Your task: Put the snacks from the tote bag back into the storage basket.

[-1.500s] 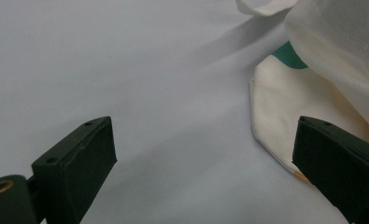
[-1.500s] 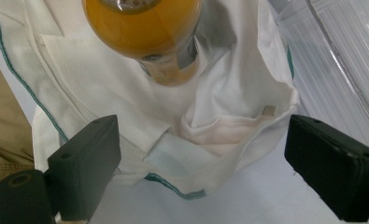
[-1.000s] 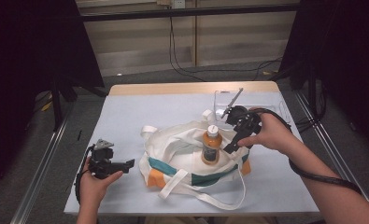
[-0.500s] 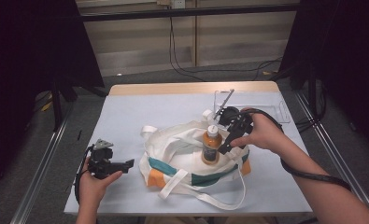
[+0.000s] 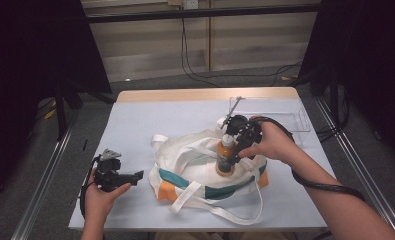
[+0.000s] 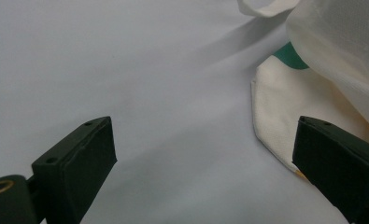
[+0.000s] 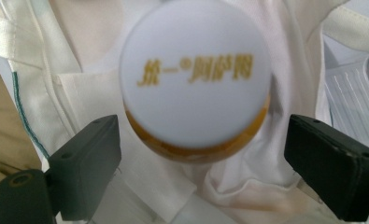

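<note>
Pale counter [image 5: 150,120] carries the tote bag [image 5: 205,172] at centre. Bottle [image 5: 225,157] stands upright on the bag. Right gripper [image 7: 203,158], jaws apart, straddles its white cap [image 7: 195,70]; centre, then close evenly. Left gripper [image 5: 135,176] idles at 8 o'clock, jaws apart.

Looks like a lab/test rig: table [image 5: 150,120] in metal frame [image 5: 200,12], black curtains [image 5: 30,75], loose cables [image 5: 195,60] on floor.

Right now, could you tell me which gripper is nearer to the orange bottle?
Right. The right gripper hangs over the orange bottle, jaws open either side of its cap; the left gripper sits apart, beyond the bag.
</note>
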Demonstrator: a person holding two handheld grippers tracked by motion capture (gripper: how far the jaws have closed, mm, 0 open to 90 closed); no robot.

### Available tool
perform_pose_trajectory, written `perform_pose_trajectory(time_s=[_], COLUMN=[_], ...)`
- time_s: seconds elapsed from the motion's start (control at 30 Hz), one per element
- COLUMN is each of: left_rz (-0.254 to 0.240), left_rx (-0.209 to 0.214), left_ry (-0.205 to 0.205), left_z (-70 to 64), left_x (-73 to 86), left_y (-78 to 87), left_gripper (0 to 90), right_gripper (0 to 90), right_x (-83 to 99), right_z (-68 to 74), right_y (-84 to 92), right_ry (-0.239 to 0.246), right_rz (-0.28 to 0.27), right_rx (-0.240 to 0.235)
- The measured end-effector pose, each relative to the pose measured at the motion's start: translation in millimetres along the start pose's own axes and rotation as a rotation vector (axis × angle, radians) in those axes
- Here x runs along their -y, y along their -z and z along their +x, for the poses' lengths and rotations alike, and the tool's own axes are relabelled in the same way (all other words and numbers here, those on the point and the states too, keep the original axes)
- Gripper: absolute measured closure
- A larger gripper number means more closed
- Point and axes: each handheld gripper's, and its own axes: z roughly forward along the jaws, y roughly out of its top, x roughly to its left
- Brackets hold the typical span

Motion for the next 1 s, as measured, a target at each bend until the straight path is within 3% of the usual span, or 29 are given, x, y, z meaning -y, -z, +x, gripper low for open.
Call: perform_pose_trajectory(time_s=[0.33,0.77,1.0], left_rz=[-0.001,-0.01,-0.009], left_rx=[-0.002,-0.003,-0.008], left_ry=[0.0,0.011,0.008], left_z=[1.2,1.4,2.2], left_x=[0.5,1.0,1.1], left_y=[0.1,0.3,1.6], left_gripper=[5.8,5.8,5.8], right_gripper=[14.3,25.8,29.8], right_x=[-7.6,-20.3,-22.5], right_z=[0.7,7.0,8.1], right_y=[-7.0,-11.0,-10.8], right_ry=[0.009,-0.01,-0.003], right_rz=[0.002,0.018,0.039], right_rx=[0.001,0.005,0.029])
